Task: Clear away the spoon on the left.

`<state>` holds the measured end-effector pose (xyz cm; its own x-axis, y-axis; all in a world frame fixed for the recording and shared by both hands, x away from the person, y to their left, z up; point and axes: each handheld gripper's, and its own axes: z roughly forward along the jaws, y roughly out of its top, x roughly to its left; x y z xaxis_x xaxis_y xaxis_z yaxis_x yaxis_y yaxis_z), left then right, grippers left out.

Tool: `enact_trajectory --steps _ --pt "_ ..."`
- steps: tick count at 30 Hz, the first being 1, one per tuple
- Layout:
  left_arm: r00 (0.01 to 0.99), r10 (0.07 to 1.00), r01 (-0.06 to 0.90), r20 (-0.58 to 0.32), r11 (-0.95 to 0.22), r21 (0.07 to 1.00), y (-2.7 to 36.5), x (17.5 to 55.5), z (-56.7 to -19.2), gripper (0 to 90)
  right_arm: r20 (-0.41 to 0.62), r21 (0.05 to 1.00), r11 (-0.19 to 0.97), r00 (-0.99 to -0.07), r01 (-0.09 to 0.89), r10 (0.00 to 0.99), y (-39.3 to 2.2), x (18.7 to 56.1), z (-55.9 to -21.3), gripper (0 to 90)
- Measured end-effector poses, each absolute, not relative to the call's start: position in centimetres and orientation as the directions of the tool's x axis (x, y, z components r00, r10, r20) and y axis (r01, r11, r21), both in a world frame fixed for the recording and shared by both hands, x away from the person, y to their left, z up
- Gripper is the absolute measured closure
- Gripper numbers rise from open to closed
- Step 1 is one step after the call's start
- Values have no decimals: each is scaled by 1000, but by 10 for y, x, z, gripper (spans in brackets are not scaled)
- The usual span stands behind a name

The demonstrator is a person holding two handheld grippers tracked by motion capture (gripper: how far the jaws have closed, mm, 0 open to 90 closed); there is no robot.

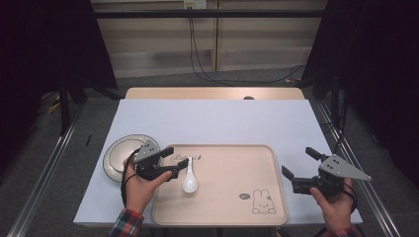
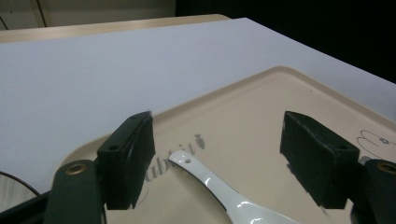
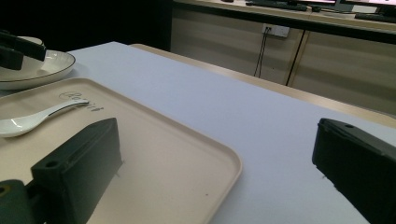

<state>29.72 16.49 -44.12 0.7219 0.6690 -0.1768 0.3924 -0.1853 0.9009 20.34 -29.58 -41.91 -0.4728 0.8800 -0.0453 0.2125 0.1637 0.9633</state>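
On the beige tray [image 1: 232, 207], near its left end, a white spoon [image 1: 189, 180] is lying with its handle pointing toward the left gripper [image 1: 174, 163], whose jaws are spread wide and straddling the handle's tip without yet touching it. This looks like the approach to a pick-up, so the next move is probably calling for a slight advance and a closing on the thin handle. The right gripper [image 1: 298, 164] is hovering released off the tray's right edge, while a white plate [image 1: 116, 153] is waiting just left of the tray.
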Motion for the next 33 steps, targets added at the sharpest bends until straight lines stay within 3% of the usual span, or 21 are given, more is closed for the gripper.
enact_trajectory --steps 15,33 --pt "712 687 342 -144 -160 926 172 297 -431 111 -49 963 168 -475 210 878 -296 203 -419 13" --pt "740 662 287 -121 -147 947 186 293 -421 33 -52 963 170 -475 209 878 -296 202 -419 14"
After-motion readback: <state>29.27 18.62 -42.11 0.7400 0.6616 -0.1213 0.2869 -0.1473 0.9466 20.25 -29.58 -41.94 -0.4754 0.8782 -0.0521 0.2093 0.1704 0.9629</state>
